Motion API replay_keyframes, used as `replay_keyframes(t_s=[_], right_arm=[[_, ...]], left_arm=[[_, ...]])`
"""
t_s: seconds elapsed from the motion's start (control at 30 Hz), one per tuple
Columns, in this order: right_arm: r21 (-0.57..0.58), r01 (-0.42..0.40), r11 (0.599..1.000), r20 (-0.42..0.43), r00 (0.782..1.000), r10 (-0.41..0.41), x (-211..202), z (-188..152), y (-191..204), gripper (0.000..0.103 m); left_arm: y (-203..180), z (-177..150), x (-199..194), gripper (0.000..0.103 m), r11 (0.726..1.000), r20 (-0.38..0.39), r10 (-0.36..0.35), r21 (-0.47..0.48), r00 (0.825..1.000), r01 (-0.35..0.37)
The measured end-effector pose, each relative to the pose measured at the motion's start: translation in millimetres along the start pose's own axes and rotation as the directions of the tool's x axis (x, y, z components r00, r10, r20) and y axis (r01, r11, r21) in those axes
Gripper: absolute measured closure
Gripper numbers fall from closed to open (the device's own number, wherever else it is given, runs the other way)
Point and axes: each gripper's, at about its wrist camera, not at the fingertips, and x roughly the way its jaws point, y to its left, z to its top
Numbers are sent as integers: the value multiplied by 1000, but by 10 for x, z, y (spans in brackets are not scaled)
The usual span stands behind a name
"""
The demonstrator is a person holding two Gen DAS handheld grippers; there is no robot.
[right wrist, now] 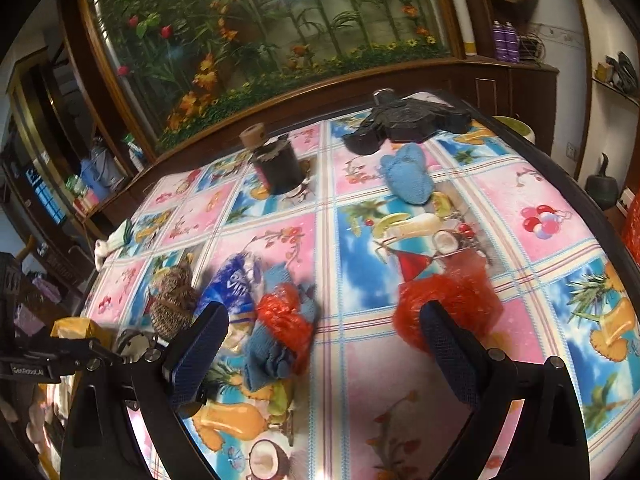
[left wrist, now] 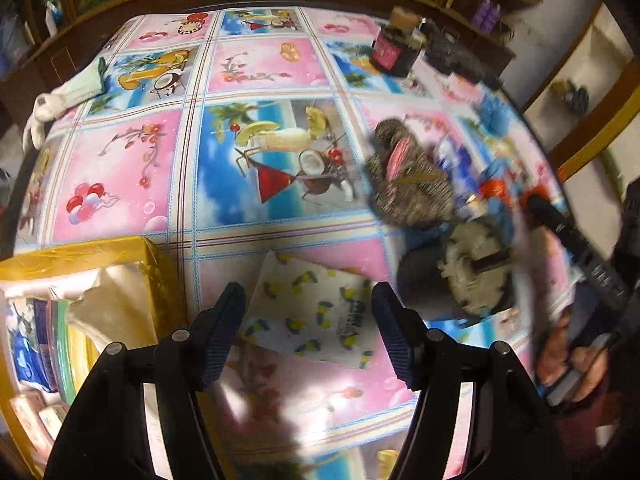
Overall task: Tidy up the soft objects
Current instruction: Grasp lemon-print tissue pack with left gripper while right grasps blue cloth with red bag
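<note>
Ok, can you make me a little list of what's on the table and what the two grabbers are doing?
surface: patterned tablecloth
left gripper: jaws open, above a printed cloth
right gripper: jaws open, nothing held
box: yellow box, at the left gripper's left
soft things: speckled plush, blue knit piece, two red mesh puffs
other: dark jar

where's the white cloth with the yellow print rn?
Left wrist view: the white cloth lies flat on the tablecloth, just beyond the open left gripper, between its fingers. The yellow box is to its left, a dark slipper to its right.
</note>
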Motion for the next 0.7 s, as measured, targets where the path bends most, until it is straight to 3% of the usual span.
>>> replay_keyframes(t_s=[0.17, 0.27, 0.37, 0.47, 0.53, 0.7], right_arm=[[-14, -6, 1000, -43, 999, 5, 188, -21, 70, 7], [-13, -3, 1000, -64, 998, 2, 282, -14, 65, 8], [0, -16, 1000, -75, 997, 16, 332, 3, 57, 13], [9, -42, 999, -101, 994, 42, 392, -9, 48, 42], [6, -54, 999, -117, 992, 55, 418, -16, 54, 71], [-18, -40, 999, -107, 994, 38, 392, -30, 102, 75]], left_arm=[[-127, -43, 47, 31, 997, 47, 5, 73, 999, -9], [-193, -84, 54, 31, 994, 41, -43, 101, 998, 39], [-279, -169, 43, 31, 987, 58, -15, 159, 998, 6], [-298, -243, -8, 34, 987, 77, -18, 162, 997, 5], [-314, -303, -43, 36, 987, 89, -23, 163, 996, 8], [-399, -479, -194, 36, 984, 140, -26, 176, 990, 1]])
